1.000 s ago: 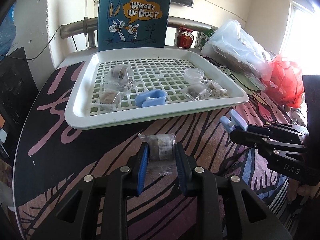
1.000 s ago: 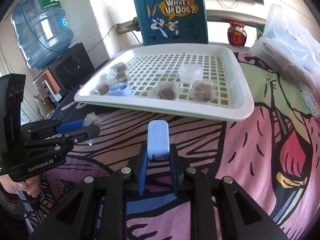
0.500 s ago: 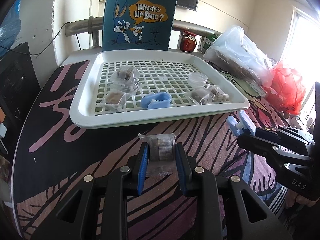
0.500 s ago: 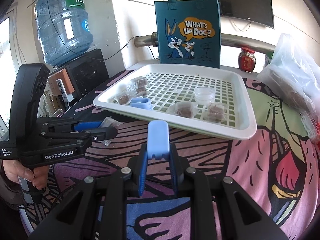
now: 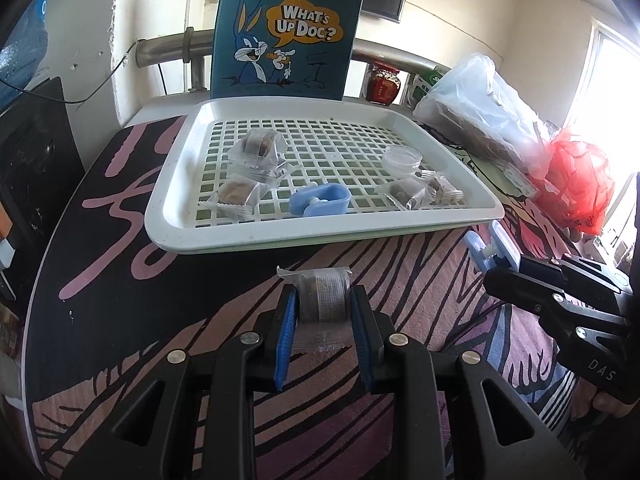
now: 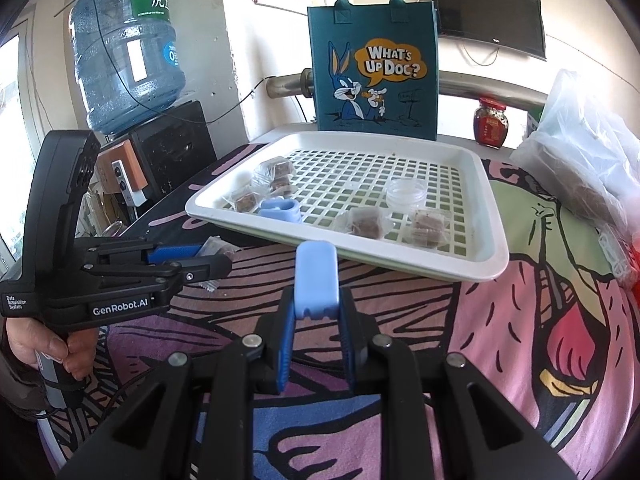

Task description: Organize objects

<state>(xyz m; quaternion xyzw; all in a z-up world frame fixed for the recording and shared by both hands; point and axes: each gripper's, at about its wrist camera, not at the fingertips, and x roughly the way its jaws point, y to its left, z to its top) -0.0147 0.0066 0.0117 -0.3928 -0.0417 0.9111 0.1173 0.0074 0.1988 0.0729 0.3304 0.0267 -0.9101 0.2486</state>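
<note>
Holding two items at once, both off the bench, just short of the white tray [image 5: 168, 216]. Left hand-held gripper [image 5: 324, 312] is clamped on a wrapped snack packet [image 5: 322, 300]: light, soft, crinkly film, prob. slippery; I judge grip best across the solid block inside, not the loose film ends. Packet sits between the pads, sticking fwd toward tray. Right hand-held gripper [image 6: 314, 312] is clamped on a blue clip [image 6: 316, 280]: stiff plastic, light, held at its notched end, rest pointing fwd. Similar packets and a second clip [image 5: 320, 200] lie in tray.
</note>
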